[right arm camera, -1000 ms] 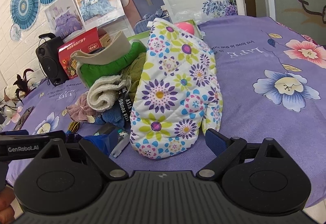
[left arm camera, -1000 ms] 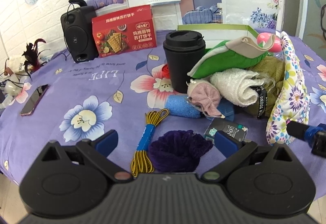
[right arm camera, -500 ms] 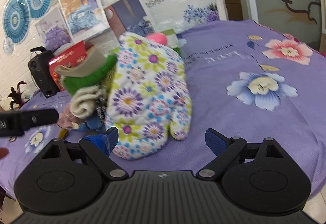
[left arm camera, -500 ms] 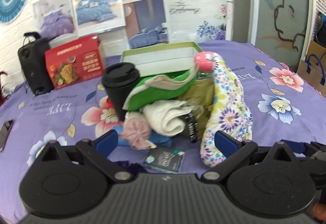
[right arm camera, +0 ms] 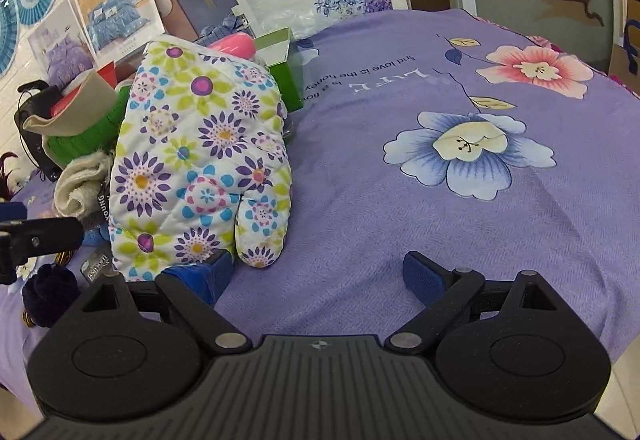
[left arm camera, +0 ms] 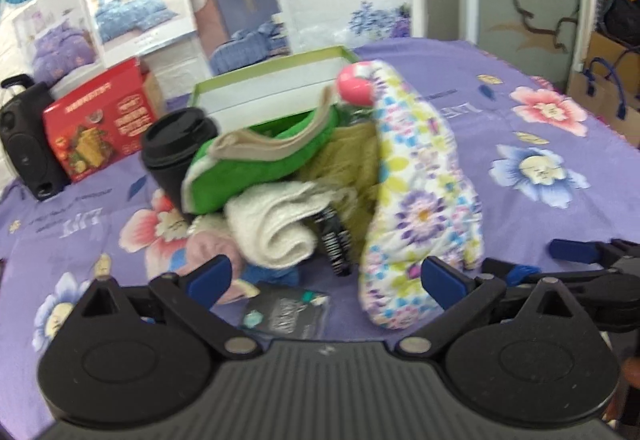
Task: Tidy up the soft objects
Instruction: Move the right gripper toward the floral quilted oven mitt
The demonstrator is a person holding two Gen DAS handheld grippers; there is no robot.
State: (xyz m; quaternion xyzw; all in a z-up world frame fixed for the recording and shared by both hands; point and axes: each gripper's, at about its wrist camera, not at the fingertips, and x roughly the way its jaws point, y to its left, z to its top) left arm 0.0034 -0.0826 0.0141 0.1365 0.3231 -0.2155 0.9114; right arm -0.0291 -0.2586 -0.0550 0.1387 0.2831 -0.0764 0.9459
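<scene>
**Floral mitt leans on the heap, both tongs apart**

The floral oven mitt (right arm camera: 200,164) stands nearly upright at the right edge of a heap of soft things on the purple flowered tablecloth (right arm camera: 460,232). Its long axis runs near to far and upward, cuff end raised against the pile, thumb and fingertip end down on the cloth nearest the cameras.

The right gripper (right arm camera: 318,274) has its jaws spread and empty; its left blue pad sits just beside the mitt's lower edge. The left gripper (left arm camera: 326,280) is likewise spread wide, holding nothing, facing the heap.

Only the left view, somewhat blurred, shows the rolled cream towel (left arm camera: 276,228), the black lidded cup (left arm camera: 176,152), the red box (left arm camera: 100,120) and the open top of the green box (left arm camera: 272,96). Only the right view shows the dark purple scrunchie (right arm camera: 50,294) at near left.
</scene>
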